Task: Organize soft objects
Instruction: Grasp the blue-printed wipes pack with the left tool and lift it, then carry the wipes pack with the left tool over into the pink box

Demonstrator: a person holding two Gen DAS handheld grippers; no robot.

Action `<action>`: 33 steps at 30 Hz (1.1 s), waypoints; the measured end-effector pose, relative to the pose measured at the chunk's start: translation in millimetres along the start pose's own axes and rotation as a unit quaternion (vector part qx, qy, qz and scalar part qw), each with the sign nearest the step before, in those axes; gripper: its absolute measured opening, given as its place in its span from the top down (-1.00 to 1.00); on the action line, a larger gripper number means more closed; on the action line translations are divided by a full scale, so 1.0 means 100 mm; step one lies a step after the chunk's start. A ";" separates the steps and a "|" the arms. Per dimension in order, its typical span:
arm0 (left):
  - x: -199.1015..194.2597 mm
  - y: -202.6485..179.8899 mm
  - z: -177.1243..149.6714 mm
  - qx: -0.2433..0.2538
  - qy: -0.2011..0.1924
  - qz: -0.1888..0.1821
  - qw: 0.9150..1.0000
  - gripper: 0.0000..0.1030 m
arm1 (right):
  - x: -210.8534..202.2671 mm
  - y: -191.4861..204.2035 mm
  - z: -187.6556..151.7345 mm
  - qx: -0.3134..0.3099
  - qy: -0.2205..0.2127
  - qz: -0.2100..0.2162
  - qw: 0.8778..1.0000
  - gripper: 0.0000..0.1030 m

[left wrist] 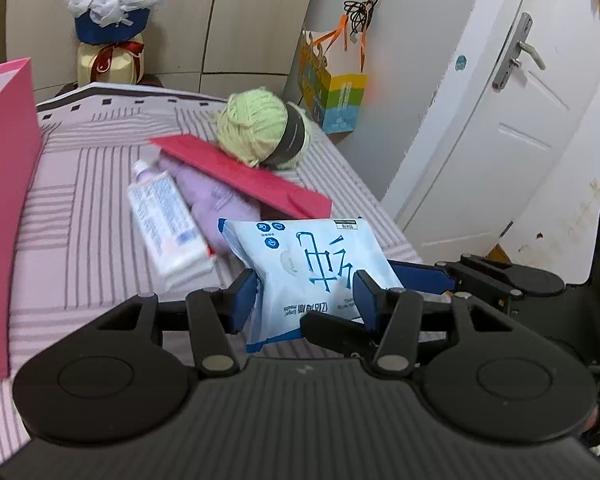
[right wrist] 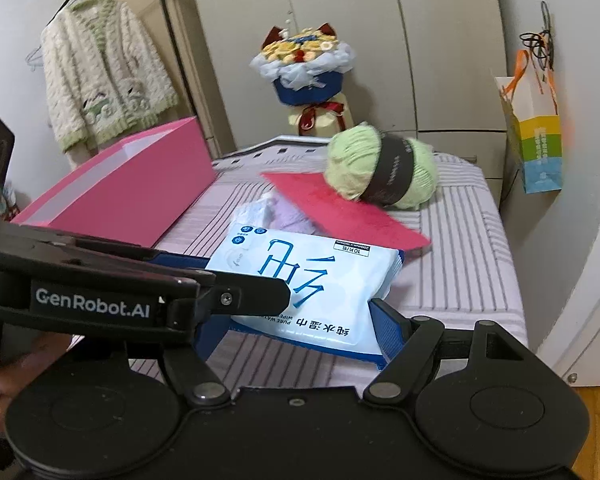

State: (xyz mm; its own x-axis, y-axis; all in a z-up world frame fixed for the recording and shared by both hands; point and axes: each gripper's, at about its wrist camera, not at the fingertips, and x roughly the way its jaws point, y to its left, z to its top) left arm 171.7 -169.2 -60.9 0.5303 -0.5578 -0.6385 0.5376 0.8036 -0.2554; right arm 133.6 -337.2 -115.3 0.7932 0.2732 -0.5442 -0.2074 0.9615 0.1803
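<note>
Through the left wrist camera we see our left gripper [left wrist: 306, 300] with its two blue-padded fingers [left wrist: 242, 300] pressed against either side of the pale blue wet-wipe pack [left wrist: 308, 264], grasping its near end. The pack juts forward from between the fingers over the striped bed cover [left wrist: 80, 208]. Ahead of the left finger lies a white tube [left wrist: 166, 226], flat on the cover. Just beyond the fingertips a lilac soft item [left wrist: 216, 200] sits partly under a red flat card [left wrist: 244, 176], which leans across it. Farther ahead, past the card, rests the green yarn ball [left wrist: 260, 128] with its dark band. Far to the left of the fingers stands the pink box [left wrist: 4, 184]. To the right of our fingers the right gripper [left wrist: 420, 276] comes in toward the same pack.

Through the right wrist camera we see the right gripper [right wrist: 296, 324] closed onto the wet-wipe pack [right wrist: 312, 280], its right finger touching the pack's near corner. The left finger is largely hidden behind the left gripper [right wrist: 236, 300], which crosses in front, so that contact is probably there but we cannot see it fully. Ahead of the fingertips lie the red flat card [right wrist: 340, 208] and, beyond it, the green yarn ball [right wrist: 380, 168]. The pink box [right wrist: 140, 196] stands open ahead and left of the fingers.
</note>
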 end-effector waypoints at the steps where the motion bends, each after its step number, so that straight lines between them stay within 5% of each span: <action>1: -0.04 -0.01 -0.04 0.001 0.004 0.002 1.000 0.03 | -0.03 0.06 -0.03 -0.006 0.005 0.000 1.000 -0.56; 16: -0.78 0.17 -0.39 -0.015 0.046 -0.004 0.999 0.03 | -0.41 0.82 -0.15 -0.082 0.046 0.005 0.996 -0.55; 33: -1.82 0.43 -0.20 -0.004 -0.017 0.046 0.999 0.03 | -0.79 1.82 0.31 -0.197 -0.027 0.011 0.980 -0.55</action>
State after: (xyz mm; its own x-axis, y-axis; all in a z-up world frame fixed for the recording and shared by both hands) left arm 85.7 -29.0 29.6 0.5994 -0.4892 -0.6336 0.4811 0.8528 -0.2032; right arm 50.8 -184.6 -14.1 0.8129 0.3028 -0.4975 -0.4214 0.8955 -0.1434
